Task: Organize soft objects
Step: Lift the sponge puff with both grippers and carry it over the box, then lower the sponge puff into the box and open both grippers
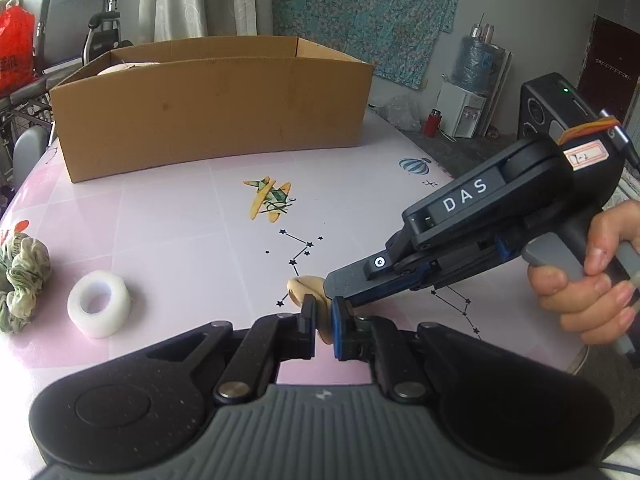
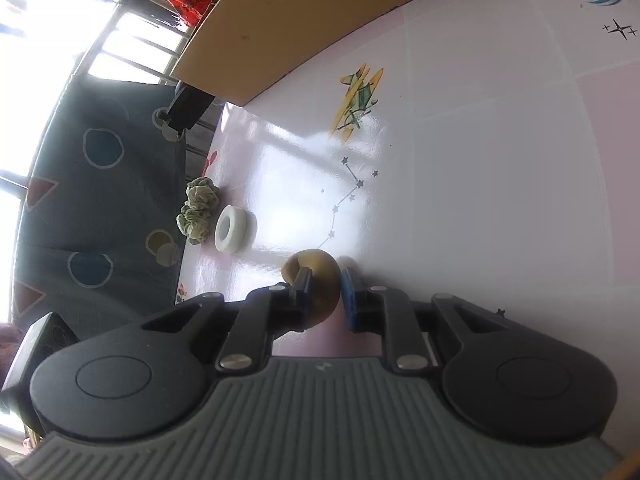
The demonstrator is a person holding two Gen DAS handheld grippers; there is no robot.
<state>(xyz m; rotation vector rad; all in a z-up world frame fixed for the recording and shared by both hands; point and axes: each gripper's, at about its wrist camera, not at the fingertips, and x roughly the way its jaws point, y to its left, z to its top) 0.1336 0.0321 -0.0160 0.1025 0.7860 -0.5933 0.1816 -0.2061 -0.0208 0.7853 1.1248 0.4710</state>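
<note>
I have both grippers clamped on the tan sponge (image 1: 306,286) on the pink table (image 1: 168,240): left gripper (image 1: 322,330) from six o'clock, right gripper (image 2: 326,294) from three. The cardboard box (image 1: 212,108) sits at twelve, tape roll (image 1: 99,304) and scrunchie (image 1: 22,276) at nine.

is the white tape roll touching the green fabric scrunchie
Apart. The left wrist view shows bare pink table between the white tape roll and the green fabric scrunchie.
</note>
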